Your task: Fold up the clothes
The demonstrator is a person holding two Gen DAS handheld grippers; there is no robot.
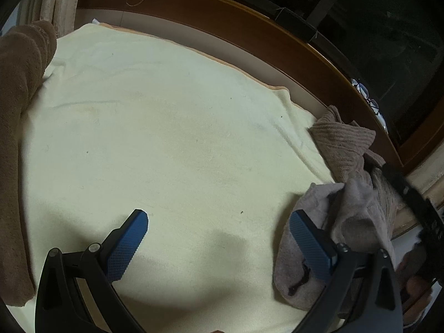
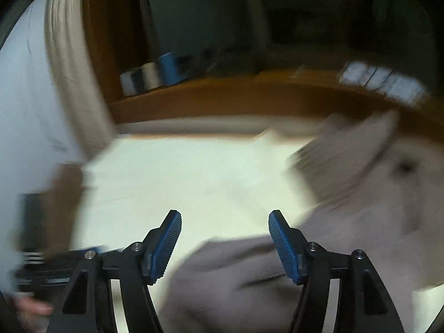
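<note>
Left wrist view first. Looking down at a pale yellow blanket (image 1: 166,127) spread flat, with a brown wooden rail (image 1: 222,19) curving along the far edge and dark room behind it. Folded brown towel (image 1: 19,97) lying along the left side. Left gripper (image 1: 219,231) spread wide open, nothing between the pads, hovering over bare blanket. One crumpled heap of clothes at the right edge: a grey-beige fleece garment (image 1: 352,222) just behind the right-hand finger, and a tan ribbed knit (image 1: 344,141) further back, touching it. So two garments, one towel.

Right wrist view, badly motion-blurred. Same blanket (image 2: 172,172) and wooden rail (image 2: 236,100), white curtain (image 2: 69,55) at the left. Right gripper (image 2: 224,230) also open, gripping nothing. Grey-beige garment (image 2: 360,208) right under and beyond the right-hand finger. Can't make out separate pieces here.
</note>
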